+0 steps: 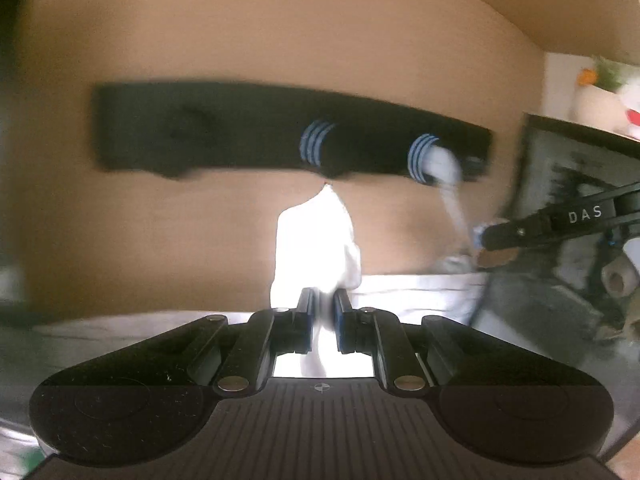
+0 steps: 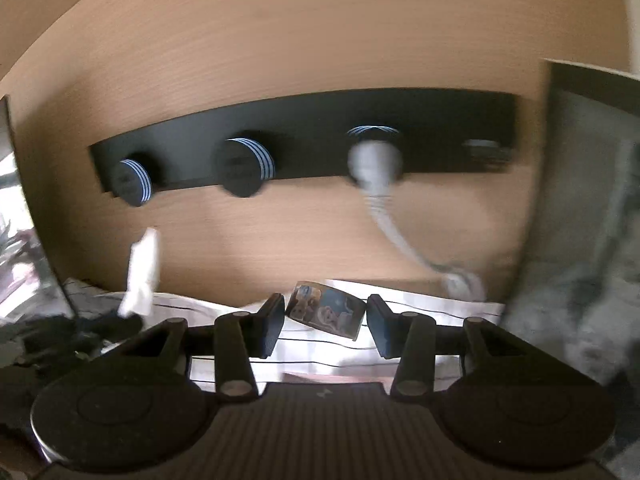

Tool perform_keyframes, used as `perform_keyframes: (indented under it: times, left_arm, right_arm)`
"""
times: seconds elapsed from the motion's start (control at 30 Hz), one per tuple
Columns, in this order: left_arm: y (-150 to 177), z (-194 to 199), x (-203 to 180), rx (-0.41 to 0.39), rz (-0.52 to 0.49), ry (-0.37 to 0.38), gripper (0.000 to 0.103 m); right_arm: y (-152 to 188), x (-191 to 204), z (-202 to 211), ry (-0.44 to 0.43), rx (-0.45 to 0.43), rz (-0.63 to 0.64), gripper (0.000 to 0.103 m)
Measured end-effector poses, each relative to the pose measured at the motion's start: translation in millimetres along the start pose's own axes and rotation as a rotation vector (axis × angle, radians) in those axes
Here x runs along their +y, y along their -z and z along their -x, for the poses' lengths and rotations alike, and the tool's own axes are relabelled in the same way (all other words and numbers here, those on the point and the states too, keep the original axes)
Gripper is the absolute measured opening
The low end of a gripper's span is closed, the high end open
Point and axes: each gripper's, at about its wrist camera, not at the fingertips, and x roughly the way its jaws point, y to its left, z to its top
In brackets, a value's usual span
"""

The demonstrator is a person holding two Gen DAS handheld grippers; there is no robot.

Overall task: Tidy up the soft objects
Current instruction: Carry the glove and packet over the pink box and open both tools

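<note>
Left tongs point(image 1: 323, 312) are clenching a white cloth point(image 1: 316, 248); the fabric is pinched between the blue pads and standing up in front of them, overexposed, so its texture cannot be read. A further tail of it is hanging down behind the pads.

Right tongs point(image 2: 325, 322) are holding a small picture-printed item point(image 2: 326, 314) between the pads. It is sitting tilted, left end higher; both pads appear to be touching its ends, though the blur makes the contact on the right side hard to confirm.

Behind both, a black rail point(image 2: 304, 136) with round, blue-striped knobs point(image 2: 244, 168) is fixed to a tan wooden panel point(image 2: 280, 40). A grey cord point(image 2: 384, 216) is hanging from one knob and trailing down to the right.

In the right wrist view, the white cloth is showing at lower left, held up in front of the panel. Striped white bedding point(image 2: 400, 304) is lying below. Both views are motion-blurred.
</note>
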Motion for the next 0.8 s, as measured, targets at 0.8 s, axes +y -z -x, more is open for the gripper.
perform_keyframes:
  times: [0.8]
  left_arm:
    - [103.3,-31.9,-35.1,0.293,0.205,0.134,0.022]
  right_arm:
    - [100.5,-57.6,-106.5,-0.079,0.302,-0.214,0.045]
